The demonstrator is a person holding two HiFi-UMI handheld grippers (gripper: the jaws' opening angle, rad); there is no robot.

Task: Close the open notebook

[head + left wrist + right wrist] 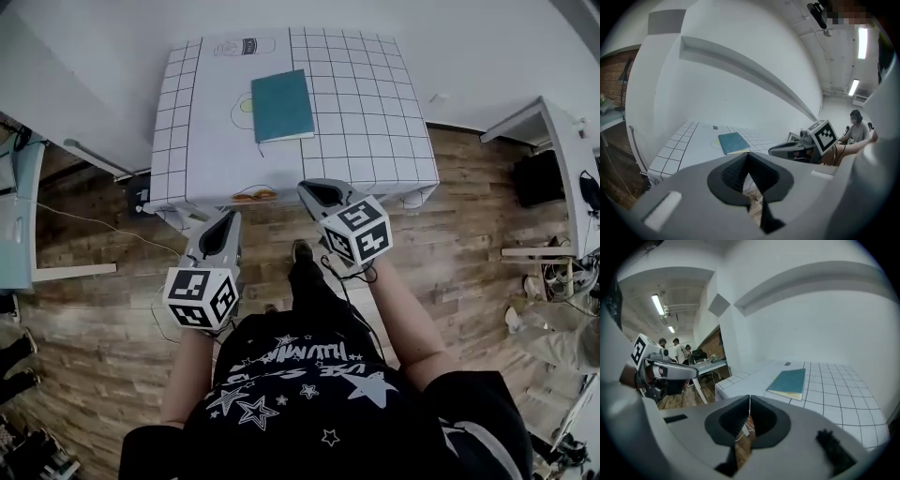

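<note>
The left tongs [749,158] are pressed together with nothing between them. The right tongs [749,401] are pressed together and empty too. Both hover by the near edge of the white grid-lined surface [375,122], above the brown wooden plank floor [94,300]. The teal rectangular notebook [281,105] lies closed and flat on the surface, toward its far middle, well apart from the 2 tongs.

My left gripper [749,154] has its fingers [733,171] pressed together, empty. Far ahead, the teal notebook [733,142] lies shut on the gridded desk [684,143], with the right gripper [774,150] to its right.
</note>
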